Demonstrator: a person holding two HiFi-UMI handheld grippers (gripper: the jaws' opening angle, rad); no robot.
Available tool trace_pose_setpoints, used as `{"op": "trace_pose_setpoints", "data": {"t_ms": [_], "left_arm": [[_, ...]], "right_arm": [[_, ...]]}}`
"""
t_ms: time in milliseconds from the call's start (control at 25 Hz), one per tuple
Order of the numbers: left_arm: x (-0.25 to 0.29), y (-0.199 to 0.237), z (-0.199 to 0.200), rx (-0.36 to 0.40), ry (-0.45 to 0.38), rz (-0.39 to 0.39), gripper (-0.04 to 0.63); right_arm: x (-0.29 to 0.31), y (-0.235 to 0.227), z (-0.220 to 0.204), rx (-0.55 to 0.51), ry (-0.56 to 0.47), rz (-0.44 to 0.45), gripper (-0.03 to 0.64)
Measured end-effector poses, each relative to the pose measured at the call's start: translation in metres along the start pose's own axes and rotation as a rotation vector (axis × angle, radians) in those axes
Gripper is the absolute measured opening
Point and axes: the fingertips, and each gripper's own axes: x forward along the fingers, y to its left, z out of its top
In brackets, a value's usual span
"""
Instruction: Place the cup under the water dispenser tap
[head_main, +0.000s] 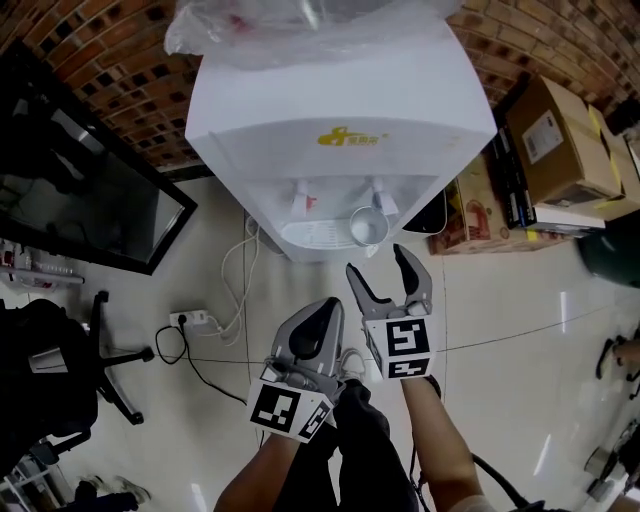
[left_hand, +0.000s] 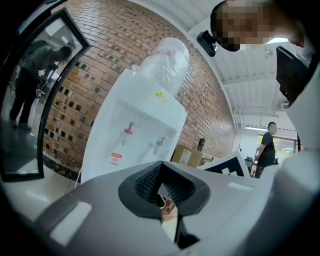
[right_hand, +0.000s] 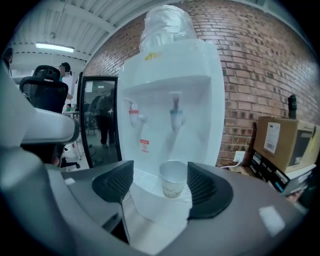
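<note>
On the drip tray (head_main: 310, 236) of the white water dispenser (head_main: 340, 110), the paper cup (right_hand: 173, 179) stands upright, directly below the blue-handled tap (right_hand: 175, 113) and to the right of the red-handled tap (right_hand: 134, 114). The right gripper (head_main: 377, 262) is positioned in front of the tray with its jaws wide apart; the cup lines up between them in the right gripper view but is clear of both pads. The left gripper (head_main: 322, 318) sits nearer the person, jaws closed together on nothing. Cardboard boxes (head_main: 560, 140) stand right of the dispenser.
</note>
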Motion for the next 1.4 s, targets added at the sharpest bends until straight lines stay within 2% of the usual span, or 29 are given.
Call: {"op": "trace_pose_setpoints", "data": {"t_ms": [320,520,840,1080,1320,1400], "left_arm": [[-0.037,-0.03,0.079,0.005,-0.041,-0.001,-0.009],[-0.071,-0.053,0.123,0.033,-0.056,-0.012,-0.008],[-0.124,-0.094,0.186,0.074,-0.078,-0.035,-0.008],[-0.157,-0.126,0.216,0.094,-0.098,-0.076,-0.008],[-0.186,-0.157,0.234,0.11,-0.116,-0.095,-0.008],[-0.195,-0.167,0.239,0.121,-0.117,-0.111,-0.008]], "right_arm": [[-0.07,0.035,0.09,-0.031,-0.069,0.018,0.231],[-0.124,0.063,0.142,-0.052,-0.114,0.027,0.155],[-0.206,0.099,0.218,-0.078,-0.185,0.022,0.115],[-0.258,0.118,0.252,-0.091,-0.218,0.015,0.099],[-0.305,0.135,0.272,-0.112,-0.236,0.02,0.013],[-0.32,0.143,0.273,-0.103,-0.237,0.036,0.006]]}}
